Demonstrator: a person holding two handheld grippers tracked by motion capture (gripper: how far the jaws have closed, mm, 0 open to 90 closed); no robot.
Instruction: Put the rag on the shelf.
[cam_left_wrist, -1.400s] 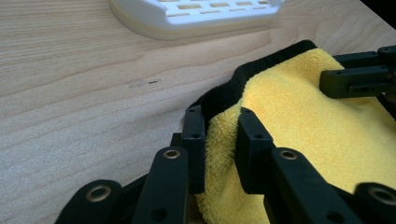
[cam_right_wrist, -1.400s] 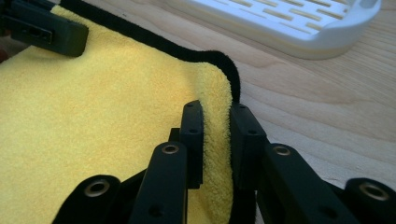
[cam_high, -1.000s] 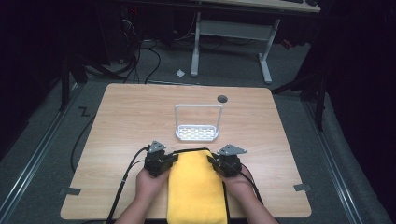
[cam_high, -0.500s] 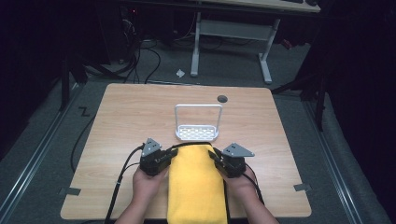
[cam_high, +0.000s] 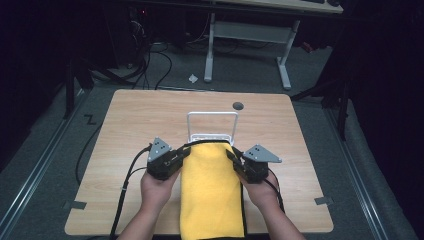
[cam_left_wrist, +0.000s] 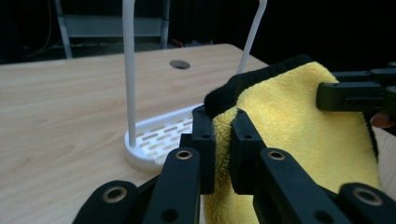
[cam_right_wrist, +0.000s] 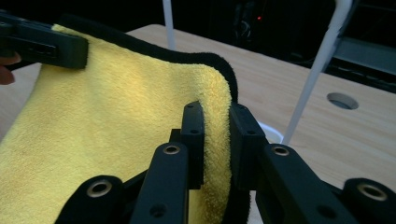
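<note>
A yellow towel (cam_high: 210, 195) with a black border hangs between my two grippers over the table's near half. My left gripper (cam_high: 182, 155) is shut on its far left corner, and in the left gripper view my left gripper (cam_left_wrist: 223, 126) pinches the towel (cam_left_wrist: 299, 121) at that edge. My right gripper (cam_high: 232, 156) is shut on the far right corner, as the right gripper view also shows of the right gripper (cam_right_wrist: 215, 116) and towel (cam_right_wrist: 116, 116). The towel's far edge is lifted just in front of a white rack (cam_high: 207, 137) with a tall hoop handle.
The wooden table (cam_high: 150, 115) has a round grommet hole (cam_high: 238, 106) near its far edge. Behind the table stands a white desk frame (cam_high: 247, 32) on dark floor with cables. Tape marks (cam_high: 324, 201) sit at the table's near corners.
Both hands have risen, lifting the towel's far edge off the table and closer to the rack. Both grips stay on the corners.
</note>
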